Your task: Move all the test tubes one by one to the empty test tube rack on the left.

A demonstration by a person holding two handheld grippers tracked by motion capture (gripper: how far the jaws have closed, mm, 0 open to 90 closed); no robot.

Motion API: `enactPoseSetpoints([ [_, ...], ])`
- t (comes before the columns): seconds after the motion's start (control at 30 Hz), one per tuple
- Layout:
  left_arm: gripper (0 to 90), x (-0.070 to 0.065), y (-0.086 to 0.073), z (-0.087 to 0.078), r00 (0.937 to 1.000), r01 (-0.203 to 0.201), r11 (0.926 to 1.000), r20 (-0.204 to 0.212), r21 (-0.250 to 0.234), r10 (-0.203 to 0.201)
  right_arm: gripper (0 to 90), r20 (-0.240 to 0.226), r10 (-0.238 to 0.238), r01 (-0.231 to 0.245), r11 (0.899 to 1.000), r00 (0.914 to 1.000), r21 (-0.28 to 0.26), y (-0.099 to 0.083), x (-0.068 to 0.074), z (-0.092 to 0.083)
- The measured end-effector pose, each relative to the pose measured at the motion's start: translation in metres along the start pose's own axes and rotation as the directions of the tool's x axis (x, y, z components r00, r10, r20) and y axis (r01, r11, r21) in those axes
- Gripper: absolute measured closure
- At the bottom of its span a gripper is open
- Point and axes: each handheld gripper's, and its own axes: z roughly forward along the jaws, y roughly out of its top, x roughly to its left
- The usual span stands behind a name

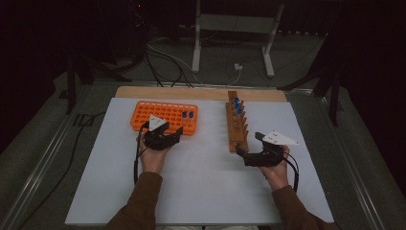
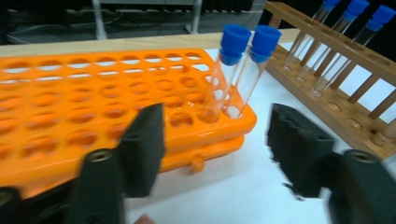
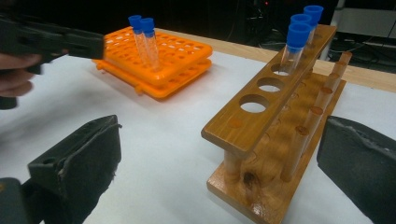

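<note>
An orange tube rack lies on the white board, with two blue-capped tubes upright in holes near its right end. My left gripper hovers at the rack's near edge; its jaws stand apart with nothing between them. A wooden tube rack holds three blue-capped tubes at its far end. My right gripper is open at that rack's near end, its pads not touching the wood.
The white board covers a wooden tabletop that shows along the far edge. Cables and a metal stand lie on the dark floor beyond. My left gripper sits at the upper left of the right gripper view.
</note>
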Motion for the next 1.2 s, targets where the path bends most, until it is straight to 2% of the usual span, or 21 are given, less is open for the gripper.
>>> enactPoseSetpoints([
  [0.03,29.2,0.001,0.0,-0.006,0.9998,-0.009,1.0,-0.02,-0.005,0.008,0.0,0.001,0.0,0.0,1.0,1.0,-0.002,0.0,0.0,0.0],
  [0.1,20.3,0.003,-0.001,-0.018,0.9992,-0.021,0.9996,-0.035,-0.017,0.02,0.0,0.001,0.002,-0.002,1.0,1.0,-0.001,0.0,0.0,0.0],
  [0.2,12.6,0.008,-0.006,-0.038,0.9986,-0.031,0.998,-0.045,-0.055,0.028,0.0,0.001,0.005,-0.005,1.0,1.0,0.002,-0.001,0.0,0.0],
  [0.3,3.5,0.012,-0.012,-0.055,0.998,-0.038,0.9974,-0.052,-0.061,0.035,0.0,0.001,0.005,-0.005,1.0,1.0,0.002,-0.001,0.001,0.001],
  [0.47,1.3,0.015,-0.027,-0.079,0.9961,-0.06,0.9969,-0.068,-0.051,0.057,0.0,0.001,0.008,-0.008,1.0,1.0,0.0,0.0,0.003,0.001],
  [0.57,1.1,0.02,-0.035,-0.09,0.9974,-0.029,0.9973,-0.068,-0.068,0.025,0.0,-0.019,0.034,-0.034,0.999,0.9992,-0.005,0.001,0.002,0.0],
  [0.73,0.6,0.022,-0.038,-0.1,0.9964,-0.01,0.9948,-0.084,-0.102,0.002,0.0,-0.008,0.03,-0.03,0.999,0.9995,-0.023,0.008,0.003,-0.005],
  [0.9,0.6,0.019,-0.038,-0.106,0.9956,-0.022,0.9922,-0.093,-0.123,0.01,0.0,0.007,0.021,-0.021,0.999,0.9997,-0.039,0.022,-0.002,-0.01],
  [1.0,0.6,0.017,-0.039,-0.104,0.9955,-0.021,0.9927,-0.095,-0.119,0.01,0.0,0.027,0.003,-0.002,0.999,0.9996,-0.047,0.035,-0.007,-0.005],
  [1.07,0.6,0.018,-0.039,-0.102,0.9949,-0.006,0.9927,-0.1,-0.12,-0.007,0.0,0.044,-0.003,0.005,0.998,0.999,-0.058,0.044,-0.012,0.001],
  [1.13,0.6,0.018,-0.04,-0.099,0.9954,0.005,0.9925,-0.094,-0.122,-0.016,0.0,0.067,-0.001,0.005,0.999,0.9978,-0.048,0.051,-0.018,0.009],
  [1.2,0.6,0.018,-0.041,-0.097,0.9945,-0.004,0.9948,-0.104,-0.102,-0.006,2.9,0.084,0.003,0.0,0.999,0.9965,-0.035,0.055,-0.024,0.019],
])
